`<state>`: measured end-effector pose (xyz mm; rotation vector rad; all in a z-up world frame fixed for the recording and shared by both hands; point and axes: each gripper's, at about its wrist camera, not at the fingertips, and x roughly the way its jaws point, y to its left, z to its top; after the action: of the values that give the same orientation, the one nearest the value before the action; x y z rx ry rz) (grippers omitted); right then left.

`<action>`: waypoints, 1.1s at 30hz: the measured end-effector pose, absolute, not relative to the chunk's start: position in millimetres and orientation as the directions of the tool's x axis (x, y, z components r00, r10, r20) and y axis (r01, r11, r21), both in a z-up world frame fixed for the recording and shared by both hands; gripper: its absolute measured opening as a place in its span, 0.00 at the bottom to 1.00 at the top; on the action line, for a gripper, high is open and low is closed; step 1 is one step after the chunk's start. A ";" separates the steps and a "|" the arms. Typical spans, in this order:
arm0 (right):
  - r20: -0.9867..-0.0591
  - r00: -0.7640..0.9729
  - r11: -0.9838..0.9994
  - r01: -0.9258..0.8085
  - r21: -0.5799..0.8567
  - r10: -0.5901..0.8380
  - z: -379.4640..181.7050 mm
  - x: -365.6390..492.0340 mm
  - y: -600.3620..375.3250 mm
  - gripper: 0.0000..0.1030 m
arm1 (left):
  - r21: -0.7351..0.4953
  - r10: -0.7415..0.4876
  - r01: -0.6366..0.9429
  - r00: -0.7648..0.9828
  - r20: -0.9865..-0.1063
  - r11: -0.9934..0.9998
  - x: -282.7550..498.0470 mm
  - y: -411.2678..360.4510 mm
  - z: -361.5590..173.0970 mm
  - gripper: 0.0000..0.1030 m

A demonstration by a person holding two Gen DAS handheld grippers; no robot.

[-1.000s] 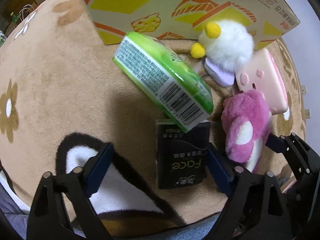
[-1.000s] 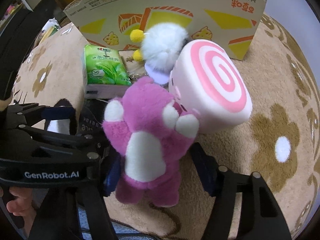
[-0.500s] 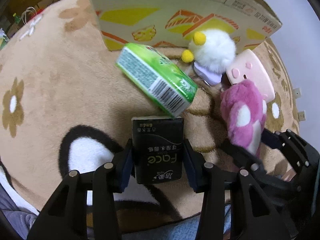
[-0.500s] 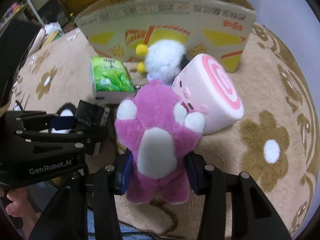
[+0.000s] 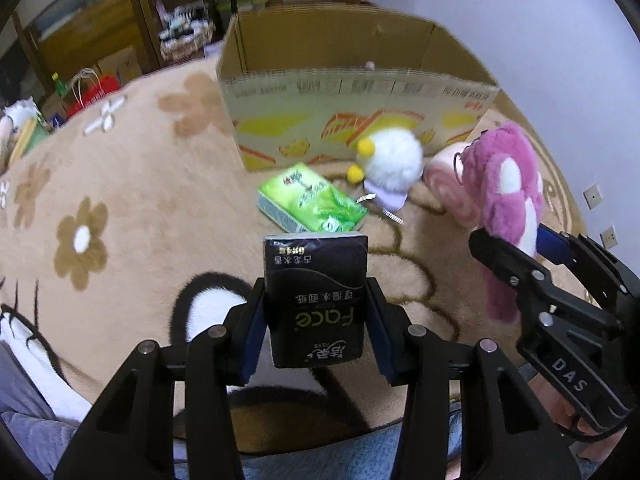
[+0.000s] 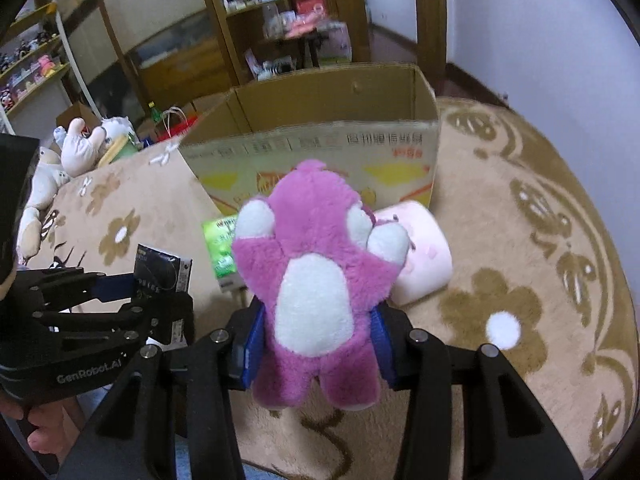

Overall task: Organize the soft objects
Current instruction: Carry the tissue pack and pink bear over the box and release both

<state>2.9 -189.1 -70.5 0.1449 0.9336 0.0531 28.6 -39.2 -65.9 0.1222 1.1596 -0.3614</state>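
My left gripper [image 5: 316,320] is shut on a black tissue pack [image 5: 316,284] and holds it above the rug. My right gripper [image 6: 316,344] is shut on a purple plush bear [image 6: 312,280], also raised; the bear shows in the left wrist view [image 5: 508,200]. On the rug lie a green tissue pack [image 5: 312,204], a white fluffy plush [image 5: 394,164] with yellow pompoms, and a pink swirl-roll cushion [image 6: 420,256]. An open cardboard box [image 5: 340,120] stands behind them.
A beige flower-pattern rug [image 6: 520,240] covers the floor. Wooden cabinets [image 6: 168,40] and shelves stand at the back. Plush toys [image 6: 60,168] and bags lie at the far left. A white wall [image 5: 540,40] is at the right.
Both grippers have risen and drawn back, lifting the black tissue pack and the purple bear off the rug. The box's open top has come into sight.
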 end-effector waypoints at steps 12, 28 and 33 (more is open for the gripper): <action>-0.677 0.732 0.992 0.013 0.124 0.075 -36.6 -12.1 -189.5 0.47 | -0.014 -0.214 0.311 0.616 -0.758 0.950 18.8 -32.1 -10.1 0.43; -0.558 0.826 0.992 -0.020 0.125 0.087 -5.9 12.8 -196.6 0.47 | 0.050 -0.235 0.331 0.760 -0.605 0.942 28.5 -39.2 21.7 0.43; -0.536 0.838 0.989 -0.031 0.146 0.105 -1.5 26.6 -201.7 0.47 | 0.055 -0.247 0.334 0.789 -0.563 0.941 38.8 -41.4 31.6 0.43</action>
<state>26.6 -201.7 -1.5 0.1336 0.5738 0.0723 38.8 -41.4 31.6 0.1545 0.5835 -0.3142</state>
